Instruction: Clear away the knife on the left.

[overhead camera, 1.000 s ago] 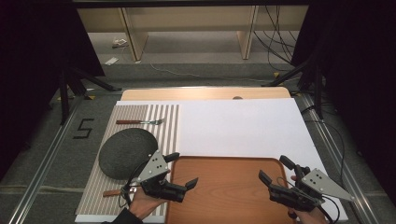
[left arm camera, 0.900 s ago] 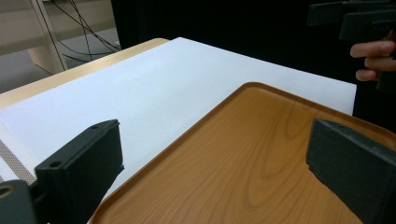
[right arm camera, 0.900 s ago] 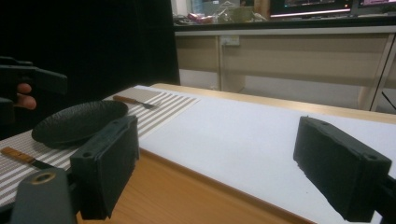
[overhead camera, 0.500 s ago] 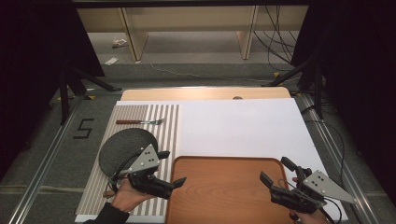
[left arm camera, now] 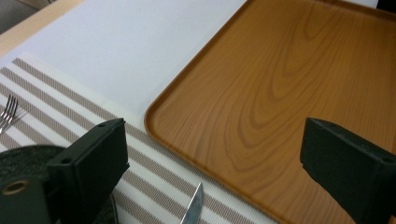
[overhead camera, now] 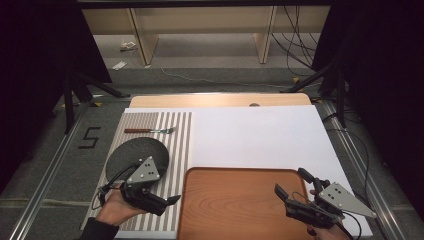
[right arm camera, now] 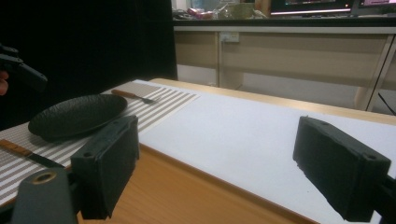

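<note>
My left gripper (overhead camera: pixel 169 204) hangs open over the near end of the striped placemat (overhead camera: pixel 176 145), just in front of the black plate (overhead camera: pixel 131 154). In the left gripper view its jaws stand wide apart (left arm camera: pixel 215 172) with nothing between them; a knife blade tip (left arm camera: pixel 194 211) lies on the mat below, and the wooden tray (left arm camera: pixel 280 88) is to the right. My right gripper (overhead camera: pixel 290 183) is open and empty near the tray's (overhead camera: pixel 235 200) right front corner. The right gripper view (right arm camera: pixel 215 172) looks across the tray (right arm camera: pixel 187 196) to the plate (right arm camera: pixel 77 114) and the knife handle (right arm camera: pixel 18 151).
A fork (overhead camera: pixel 150 130) with a reddish handle lies across the far end of the placemat, beyond the plate. A white sheet (overhead camera: pixel 260 135) covers the table behind the tray. Shelving legs and cables stand on the floor past the far edge.
My left gripper has moved left, from over the tray's left edge to over the placemat by the plate, staying open. The right gripper has hardly moved.
</note>
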{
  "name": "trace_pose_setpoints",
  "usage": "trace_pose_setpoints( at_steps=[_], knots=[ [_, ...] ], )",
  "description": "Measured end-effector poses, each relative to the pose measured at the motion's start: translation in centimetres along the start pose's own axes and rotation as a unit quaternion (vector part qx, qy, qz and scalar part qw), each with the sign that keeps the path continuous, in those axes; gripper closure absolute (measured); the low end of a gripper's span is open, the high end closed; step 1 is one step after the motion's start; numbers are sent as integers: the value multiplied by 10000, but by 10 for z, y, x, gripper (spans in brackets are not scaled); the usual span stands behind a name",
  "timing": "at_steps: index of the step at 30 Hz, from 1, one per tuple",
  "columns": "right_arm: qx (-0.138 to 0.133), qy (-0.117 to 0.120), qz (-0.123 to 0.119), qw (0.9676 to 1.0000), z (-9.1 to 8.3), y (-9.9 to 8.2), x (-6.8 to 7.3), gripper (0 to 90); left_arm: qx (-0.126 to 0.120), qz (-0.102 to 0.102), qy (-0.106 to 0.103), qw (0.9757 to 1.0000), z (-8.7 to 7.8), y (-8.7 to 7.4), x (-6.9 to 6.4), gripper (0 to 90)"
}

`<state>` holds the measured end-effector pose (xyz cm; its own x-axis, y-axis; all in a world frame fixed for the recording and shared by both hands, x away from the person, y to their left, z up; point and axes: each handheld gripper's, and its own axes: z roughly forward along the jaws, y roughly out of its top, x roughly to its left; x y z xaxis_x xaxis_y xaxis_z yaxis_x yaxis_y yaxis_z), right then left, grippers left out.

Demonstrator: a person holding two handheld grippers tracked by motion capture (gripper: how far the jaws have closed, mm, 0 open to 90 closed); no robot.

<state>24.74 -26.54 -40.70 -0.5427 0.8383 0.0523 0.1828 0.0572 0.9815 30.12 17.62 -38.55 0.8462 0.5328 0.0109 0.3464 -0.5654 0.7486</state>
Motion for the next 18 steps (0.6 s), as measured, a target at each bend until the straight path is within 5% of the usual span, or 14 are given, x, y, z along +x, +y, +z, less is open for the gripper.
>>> trace_pose_setpoints(
  at_steps=[9, 18],
  knots=[
    [-6, 33, 6, 10000, 1, -1, -1, 156, 866, 172, -84, 9961, 2, -11, 8, 99],
    [14, 22, -41, 10000, 1, 0, 0, 156, 1349, 98, -170, 9907, -8, -20, 19, 121]
  ],
)
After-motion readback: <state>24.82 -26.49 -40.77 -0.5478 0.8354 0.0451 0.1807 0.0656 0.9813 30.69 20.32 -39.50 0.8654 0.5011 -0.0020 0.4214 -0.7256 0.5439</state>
